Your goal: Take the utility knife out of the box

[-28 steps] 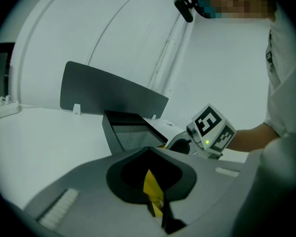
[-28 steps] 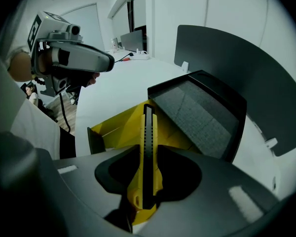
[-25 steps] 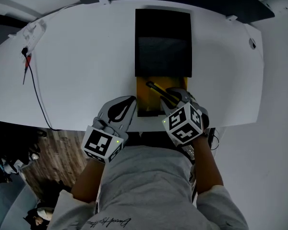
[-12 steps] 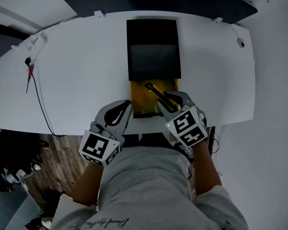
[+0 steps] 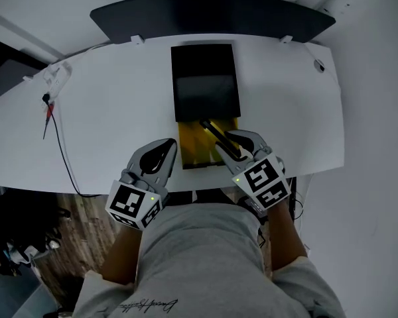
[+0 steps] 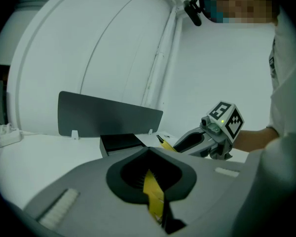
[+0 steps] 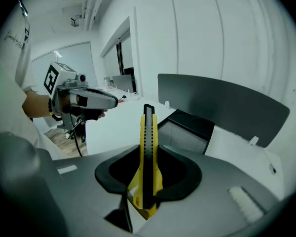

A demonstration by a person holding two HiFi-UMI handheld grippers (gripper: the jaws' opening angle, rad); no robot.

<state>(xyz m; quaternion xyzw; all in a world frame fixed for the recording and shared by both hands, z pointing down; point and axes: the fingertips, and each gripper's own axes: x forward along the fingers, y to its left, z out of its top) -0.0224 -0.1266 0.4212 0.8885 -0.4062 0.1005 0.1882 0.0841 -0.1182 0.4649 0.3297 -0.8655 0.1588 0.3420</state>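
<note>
1. The right hand-held gripper [image 7: 145,181], at the near-right corner of the box, is clenched on the yellow-and-black plastic utility knife [image 7: 147,157]. Its pads pinch the knife's butt end, and the long body sticks out ahead towards the box.
2. Seen from the head view, the knife hangs slantwise over the right side of the box's tray. I judge it lifted clear of the tray floor rather than lying in it.
3. The knife looks light and stiff. Its smooth plastic sides could slip or swivel between the pads, because the grip sits at one end and the rest acts as a lever. A hold nearer mid-body, across the flat yellow sides, would be steadier. Whether the blade is drawn in at the black tip I cannot tell, so that end is best kept away from everything.
4. The left hand-held gripper [image 5: 166,150], at the near-left corner of the box, has its jaws closed on a thin yellow strip [image 6: 153,196]. This is probably the left wall of the tray, pinned to steady the box.
5. The open yellow card tray [image 5: 194,148] juts from the near end of the black rectangular card box [image 5: 204,78], which lies on the white counter [image 5: 106,111].
6. Beyond the box, a dark grey upright panel [image 5: 212,15] lines the counter's far edge.
</note>
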